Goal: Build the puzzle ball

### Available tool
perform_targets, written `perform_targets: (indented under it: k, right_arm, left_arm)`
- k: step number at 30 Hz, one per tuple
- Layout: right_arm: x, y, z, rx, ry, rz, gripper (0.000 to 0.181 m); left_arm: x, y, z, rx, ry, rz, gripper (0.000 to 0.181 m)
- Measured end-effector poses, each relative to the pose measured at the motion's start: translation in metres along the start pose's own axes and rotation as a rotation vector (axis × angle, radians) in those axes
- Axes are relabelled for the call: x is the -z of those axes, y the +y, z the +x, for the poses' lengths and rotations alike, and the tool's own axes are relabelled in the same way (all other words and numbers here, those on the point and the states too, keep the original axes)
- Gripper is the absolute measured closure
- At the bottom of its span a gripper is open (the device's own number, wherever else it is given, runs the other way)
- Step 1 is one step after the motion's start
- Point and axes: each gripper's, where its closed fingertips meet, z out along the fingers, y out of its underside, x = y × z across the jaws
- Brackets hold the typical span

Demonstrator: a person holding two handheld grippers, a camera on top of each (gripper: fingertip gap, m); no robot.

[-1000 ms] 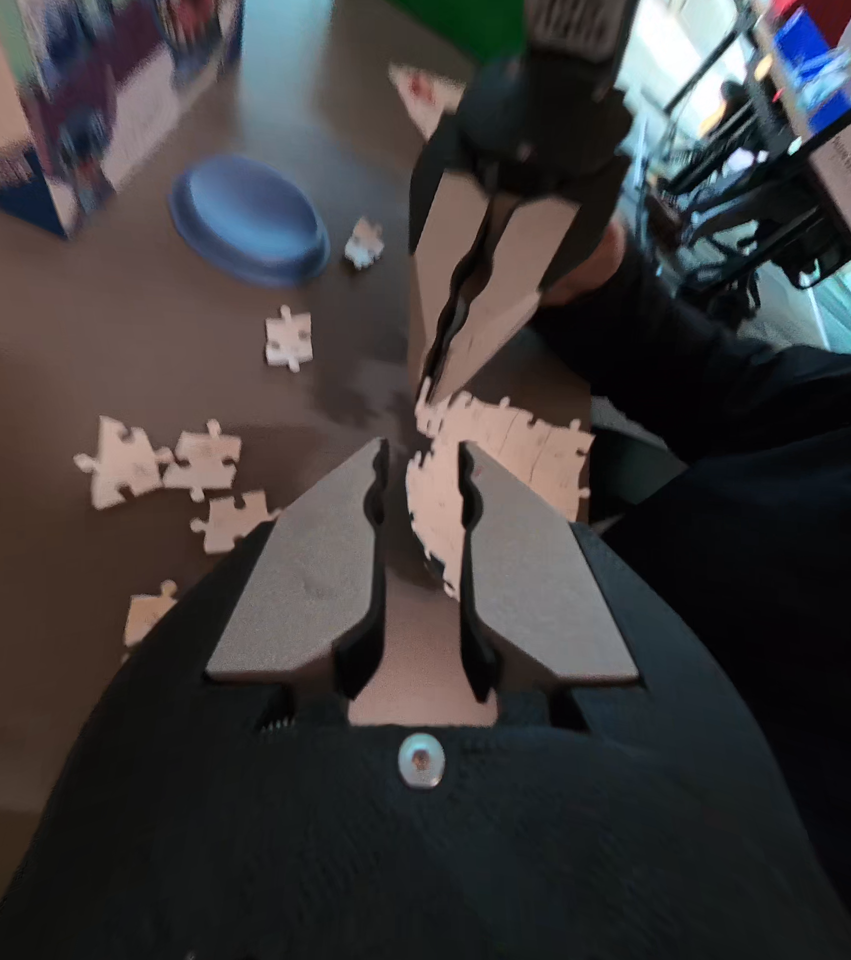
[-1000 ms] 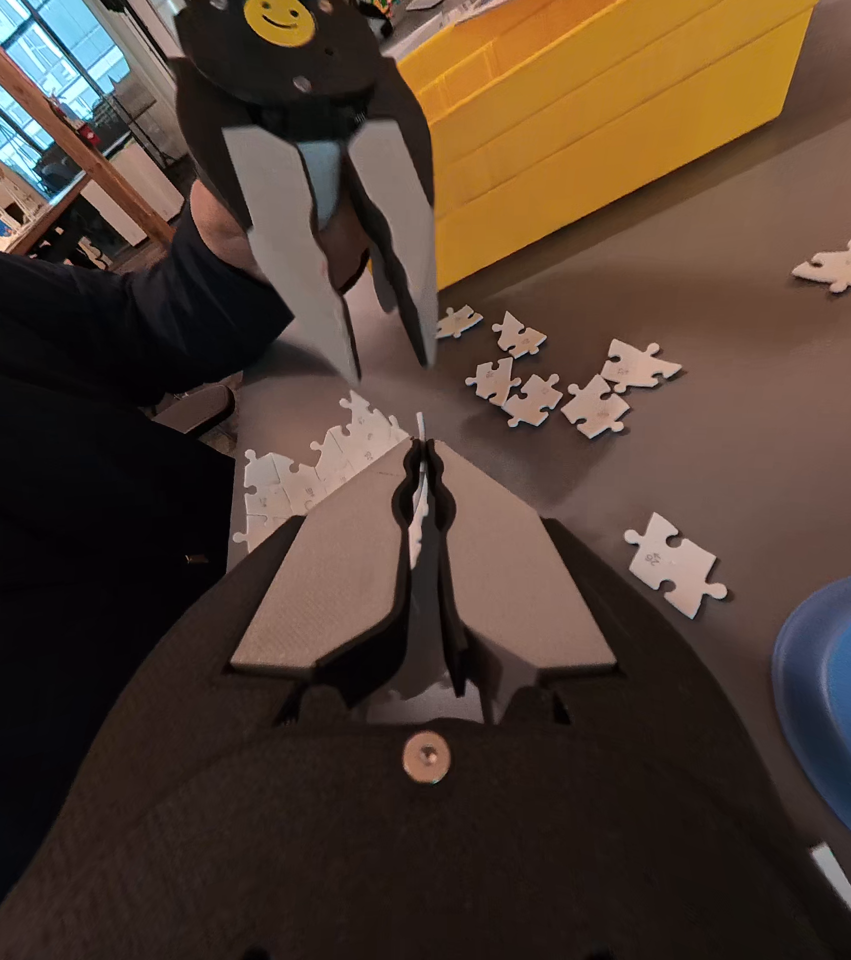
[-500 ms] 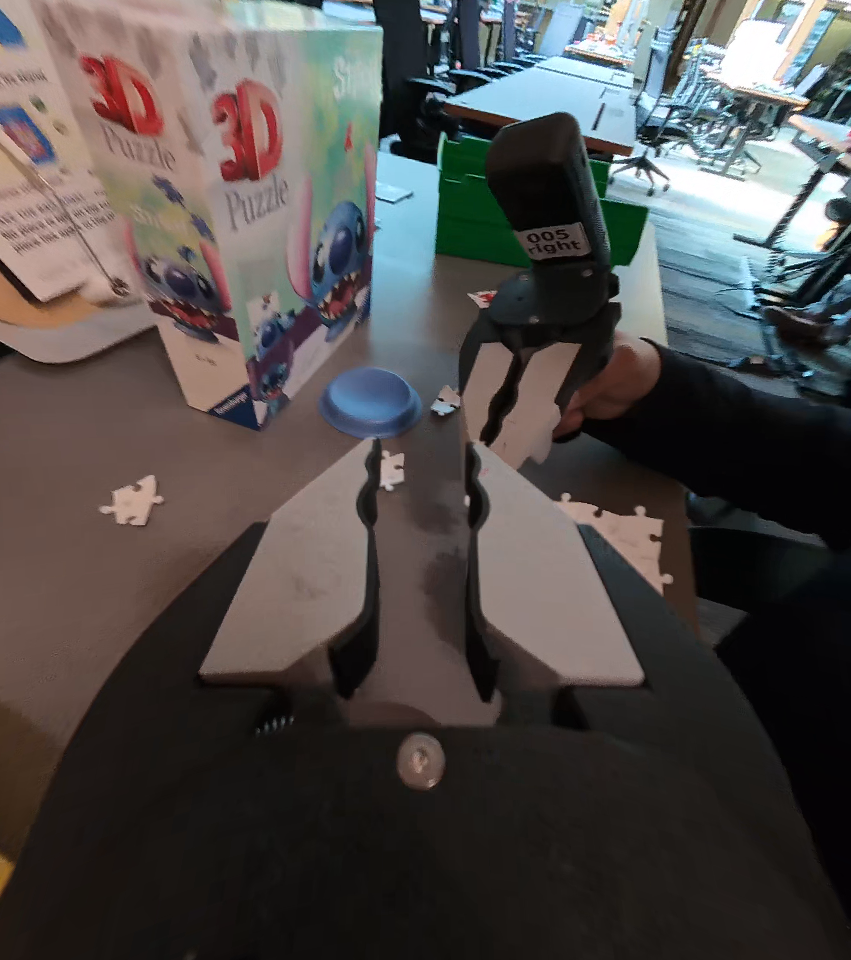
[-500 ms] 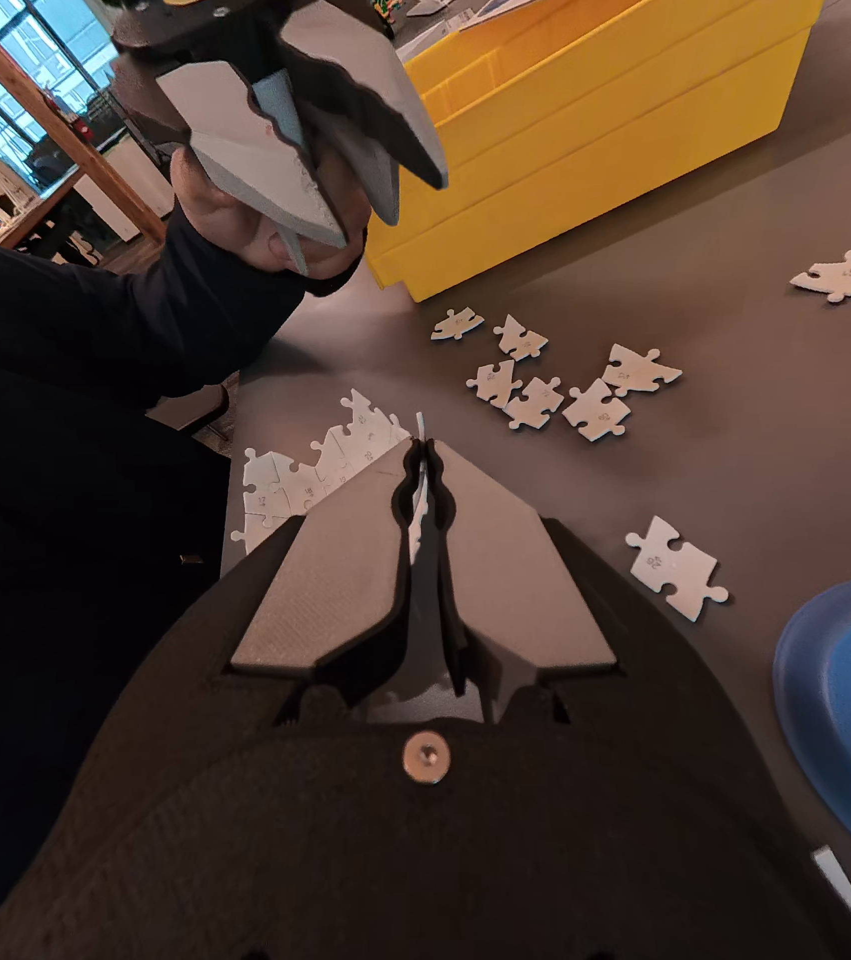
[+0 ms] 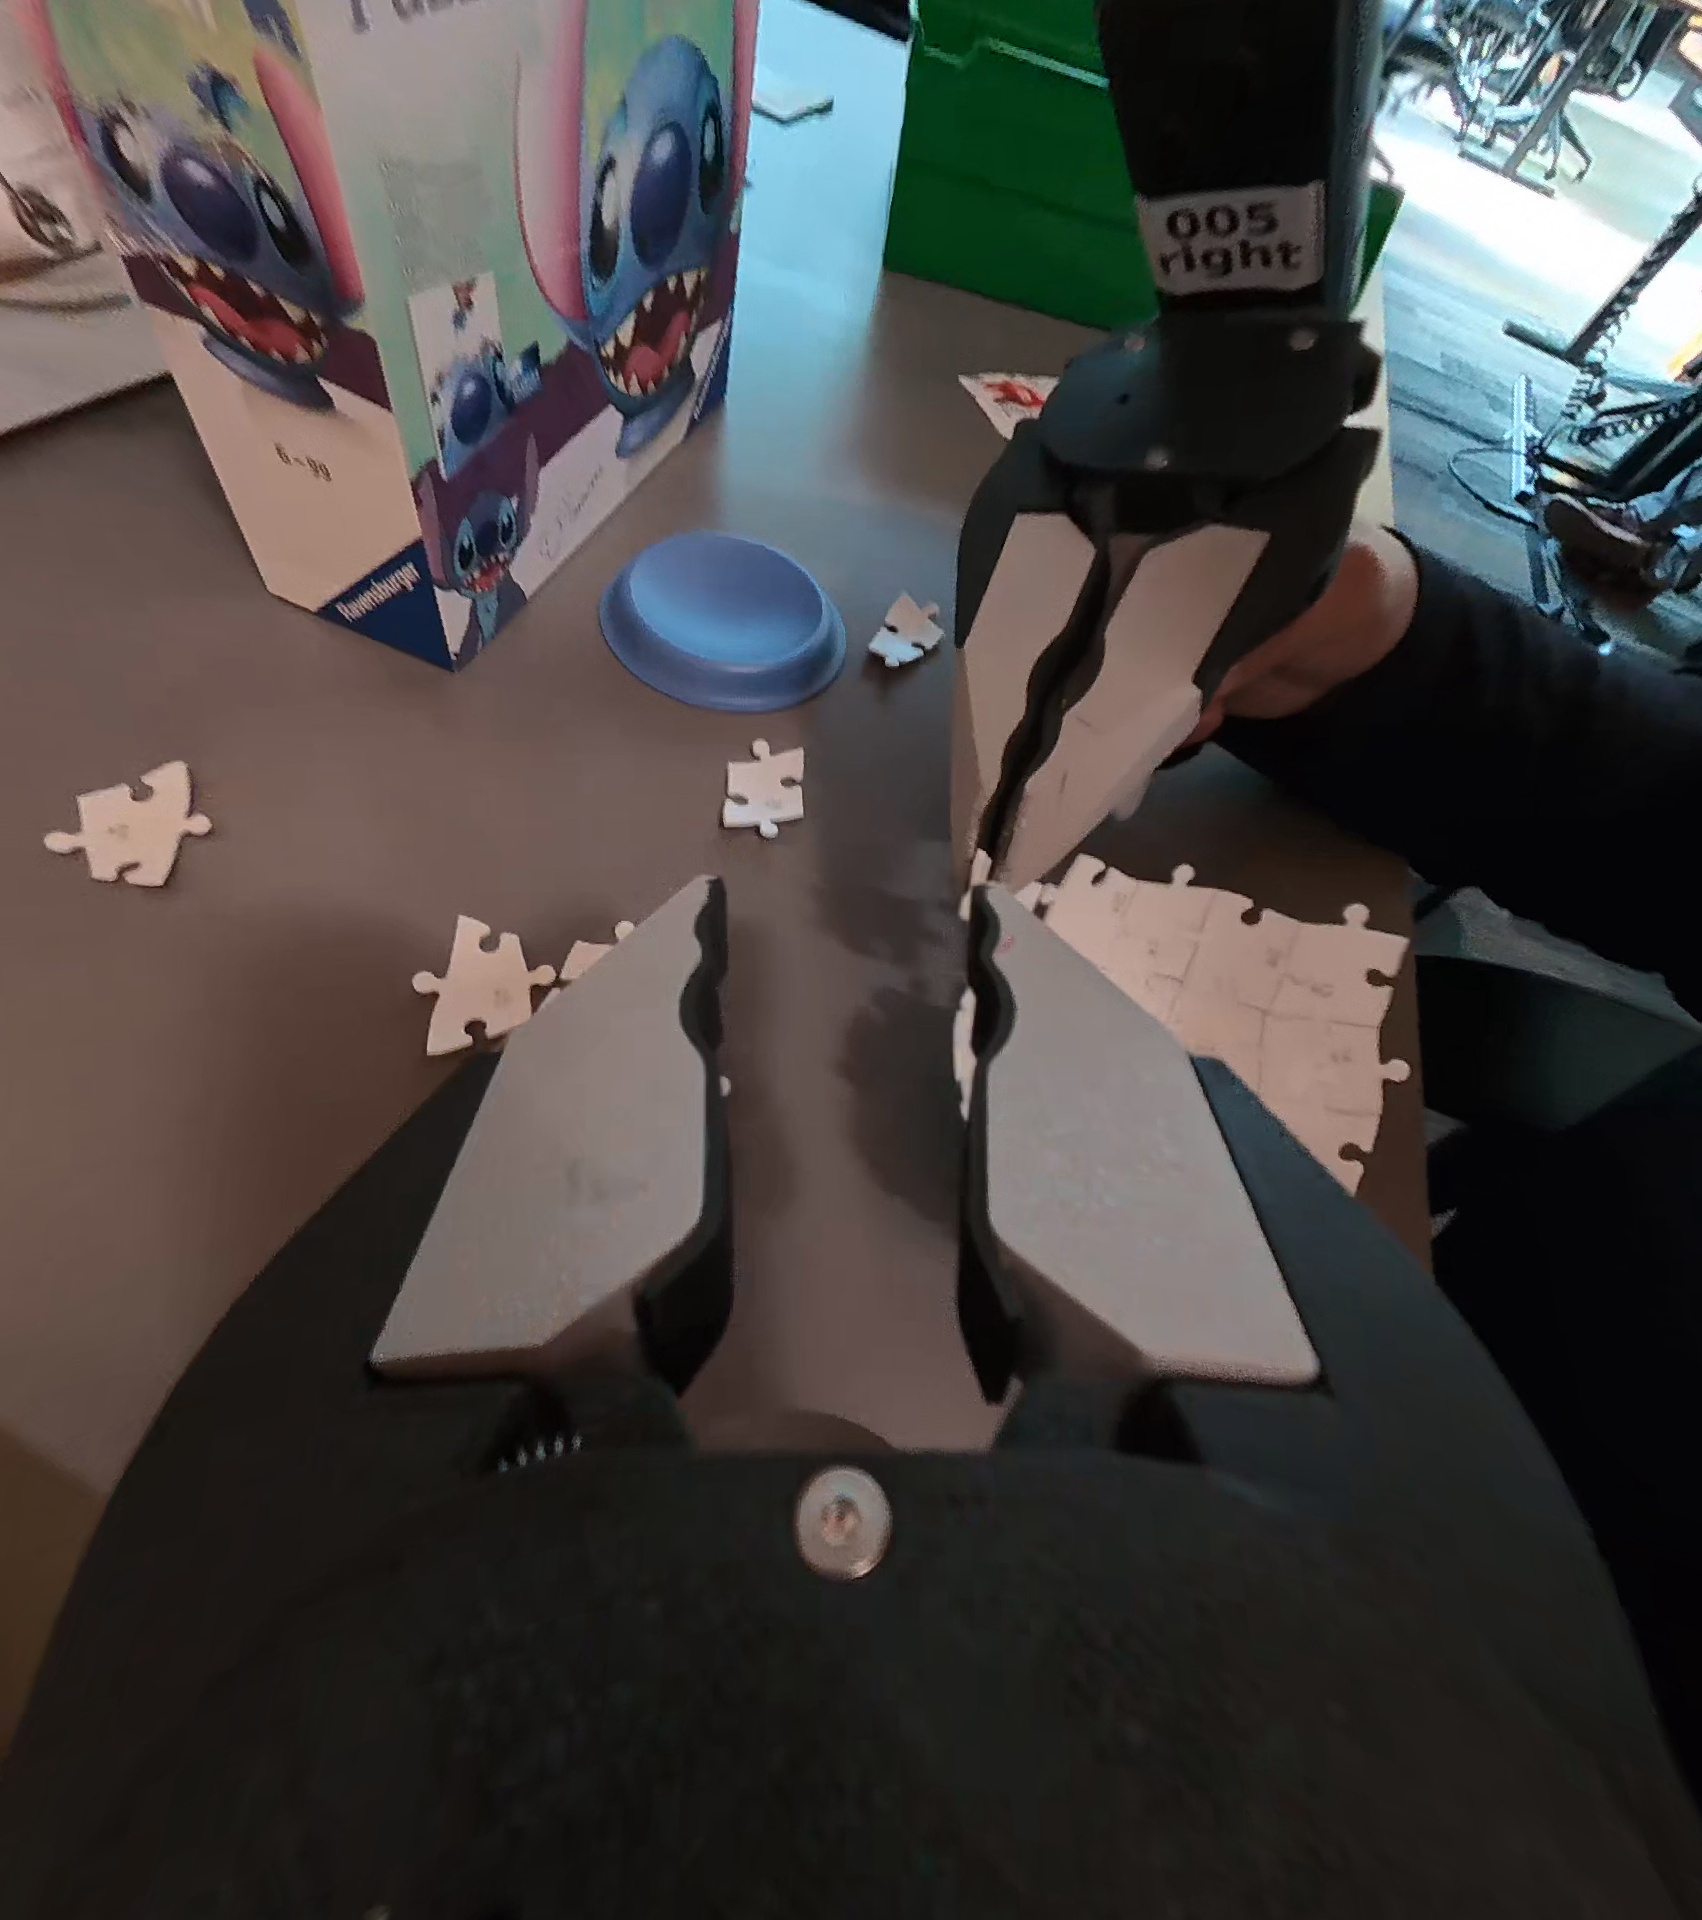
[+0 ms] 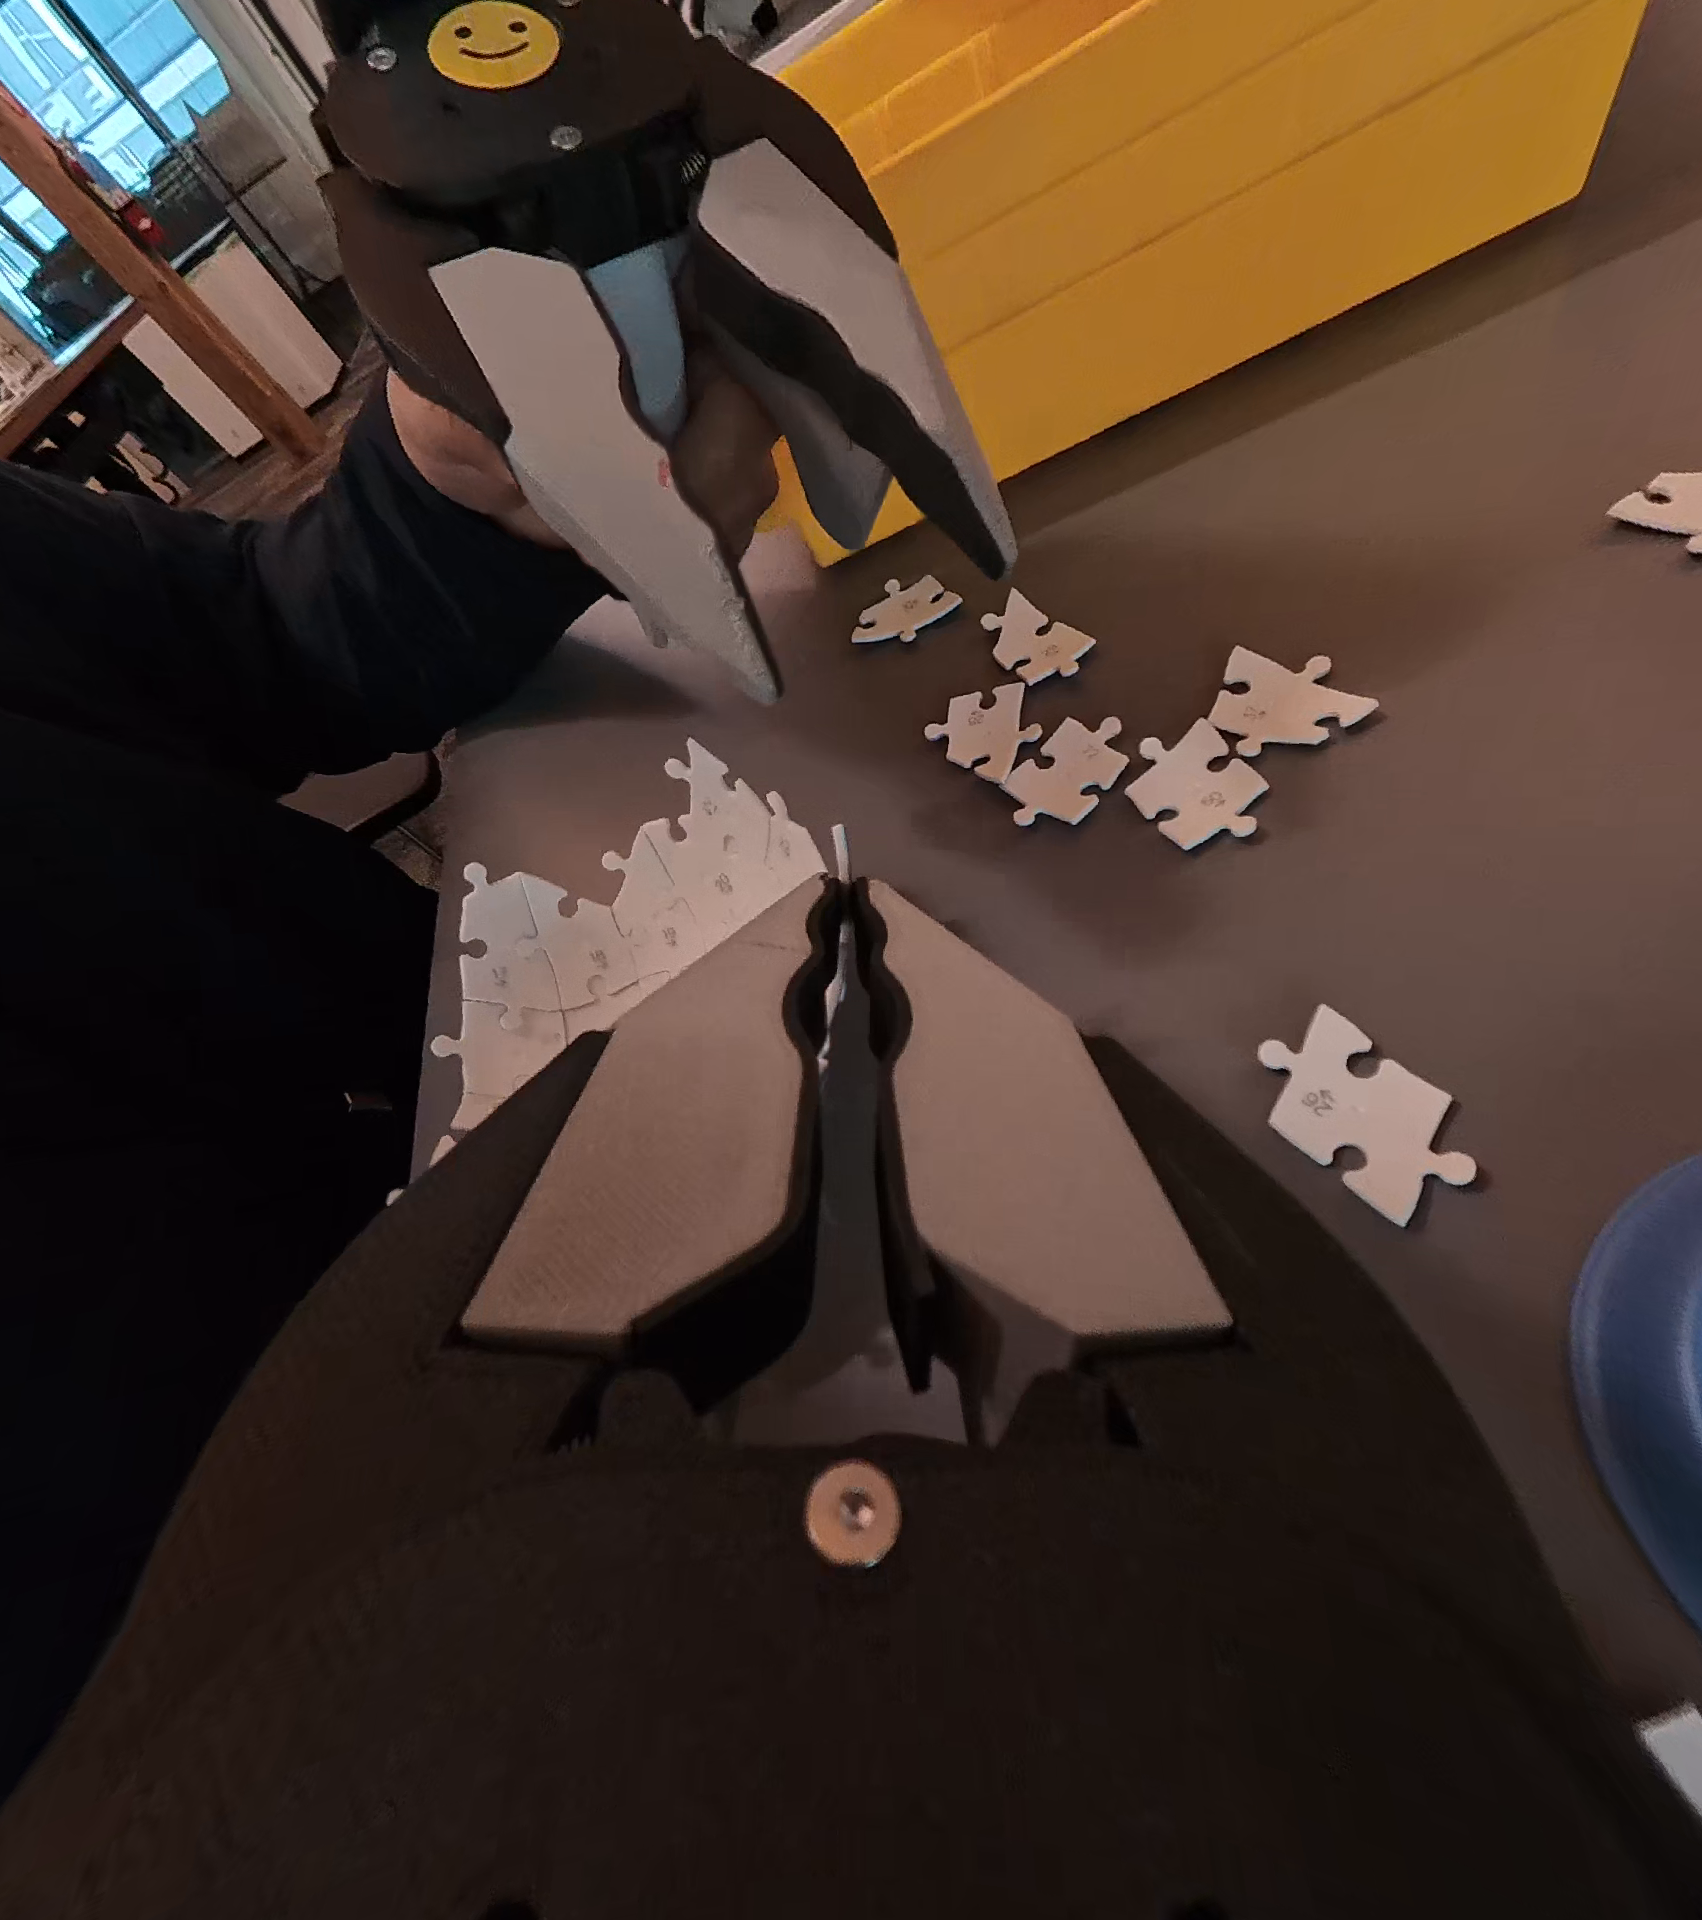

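Note:
A joined section of white puzzle pieces [image 5: 1242,987] lies flat at the table's near edge; it also shows in the right wrist view [image 6: 618,935]. My right gripper [image 6: 842,883] is shut on a single white puzzle piece [image 6: 839,844], held edge-on just above the section's edge. In the left wrist view the right gripper [image 5: 992,852] points down at the section, the piece [image 5: 1153,743] sticking out of its side. My left gripper [image 5: 847,904] is open and empty, just left of the section. In the right wrist view it [image 6: 878,623] hangs open above the table.
Several loose pieces [image 6: 1086,748] lie on the dark table, one apart [image 6: 1366,1112]. A blue round stand [image 5: 722,623] and the puzzle box [image 5: 411,312] stand at the back. A yellow bin [image 6: 1190,208] and a green bin [image 5: 1013,156] sit at the table's edges. Tip to tip, the grippers are about 5 cm apart.
My left gripper, around the section's edge a second ago, lifted and tilted up, then came back down, open and empty. My right gripper stayed shut on its piece, almost still.

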Motion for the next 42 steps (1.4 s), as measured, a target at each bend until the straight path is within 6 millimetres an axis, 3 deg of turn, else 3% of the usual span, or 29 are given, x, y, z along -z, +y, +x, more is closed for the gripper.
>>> perform_targets:
  k: [5, 12, 22, 42]
  right_arm:
    - [0.001, -0.001, -0.001, -0.001, -0.005, 0.016, 0.181]
    - [-0.002, 0.001, -0.004, 0.017, -0.008, 0.01, 0.181]
    - [-0.005, 0.006, -0.006, 0.04, -0.014, -0.005, 0.181]
    - [-0.008, 0.014, -0.003, 0.044, -0.012, -0.014, 0.181]
  left_arm:
    - [0.0, 0.006, 0.004, 0.014, 0.041, -0.037, 0.135]
    - [-0.009, 0.033, 0.017, 0.008, 0.129, -0.234, 0.138]
    - [-0.015, 0.055, 0.03, 0.008, 0.218, -0.406, 0.14]
    - [-0.022, 0.057, 0.031, 0.001, 0.301, -0.441, 0.142]
